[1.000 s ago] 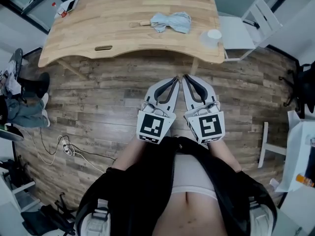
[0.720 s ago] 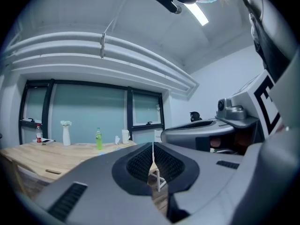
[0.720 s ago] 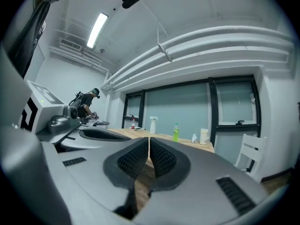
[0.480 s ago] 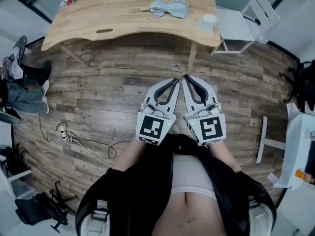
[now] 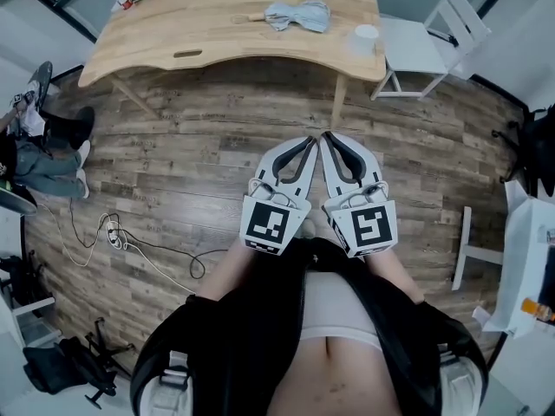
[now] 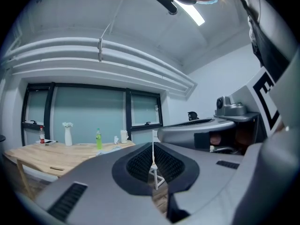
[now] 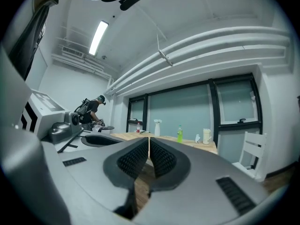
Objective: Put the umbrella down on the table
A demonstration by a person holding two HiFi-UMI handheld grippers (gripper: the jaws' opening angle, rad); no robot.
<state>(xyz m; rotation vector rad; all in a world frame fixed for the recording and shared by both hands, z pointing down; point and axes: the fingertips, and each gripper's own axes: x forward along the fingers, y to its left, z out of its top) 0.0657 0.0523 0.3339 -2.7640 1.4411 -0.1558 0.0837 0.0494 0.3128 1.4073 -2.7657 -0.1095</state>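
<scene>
The umbrella (image 5: 299, 14) is light blue and folded up. It lies flat on top of the wooden table (image 5: 199, 33), near the table's right half, and its wooden handle points to the table's left end. Nothing is holding it. A white cup (image 5: 366, 35) sits on the table too, close to the table's right corner and to the right of the umbrella. A green bottle (image 6: 98, 138) stands at the table's far side. A white chair (image 5: 434, 33) stands just beside the table's right end. The person stands on the wood floor (image 5: 173, 163), well away from the table's front edge, and faces the table. The left gripper (image 5: 310, 138) and the right gripper (image 5: 326, 136) are held out side by side in front of the person's body, both pointing at the table, with their tips almost touching each other. The left gripper's jaws are pressed together with nothing between them. The right gripper's jaws are pressed together too, and they hold nothing. A thin cable (image 5: 130, 248) lies on the floor, out in front of the table's left end.
</scene>
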